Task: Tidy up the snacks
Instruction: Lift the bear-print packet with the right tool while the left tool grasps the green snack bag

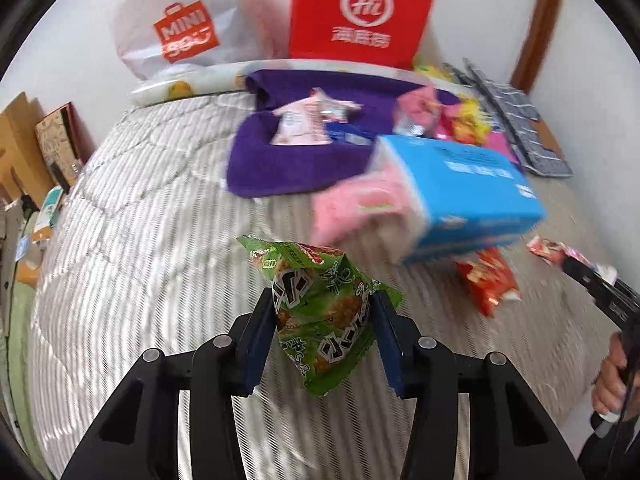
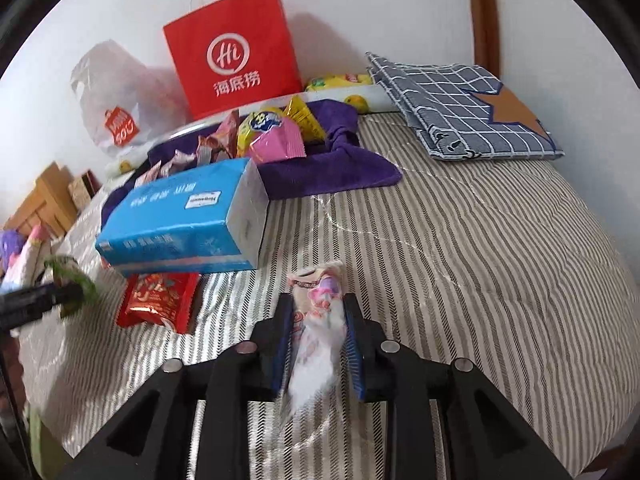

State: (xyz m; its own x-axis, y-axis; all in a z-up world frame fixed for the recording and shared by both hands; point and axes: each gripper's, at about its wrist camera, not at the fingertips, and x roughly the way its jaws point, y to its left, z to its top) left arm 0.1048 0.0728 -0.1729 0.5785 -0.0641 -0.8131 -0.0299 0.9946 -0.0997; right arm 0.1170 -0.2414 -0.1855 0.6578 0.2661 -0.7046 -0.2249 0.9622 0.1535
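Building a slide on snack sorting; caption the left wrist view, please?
Left gripper jaws around a green snack packet over the striped quilt, blue tissue pack beyond.

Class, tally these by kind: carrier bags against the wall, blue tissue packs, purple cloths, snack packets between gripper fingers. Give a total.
Carrier bags: 2 (red paper bag, white plastic bag)
Blue tissue packs: 1
Purple cloths: 1
Packets in grippers: 2 (green crinkly packet, left gripper; white-and-pink packet, right gripper)
Total: 6

light: soft, even daylight, bright | shadows: faint, behind the red bag (image 2: 234, 50) on the wall | blur: tissue box (image 1: 460, 196) smeared in the left view; right view sharper | edges: strong fisheye bending, black corners
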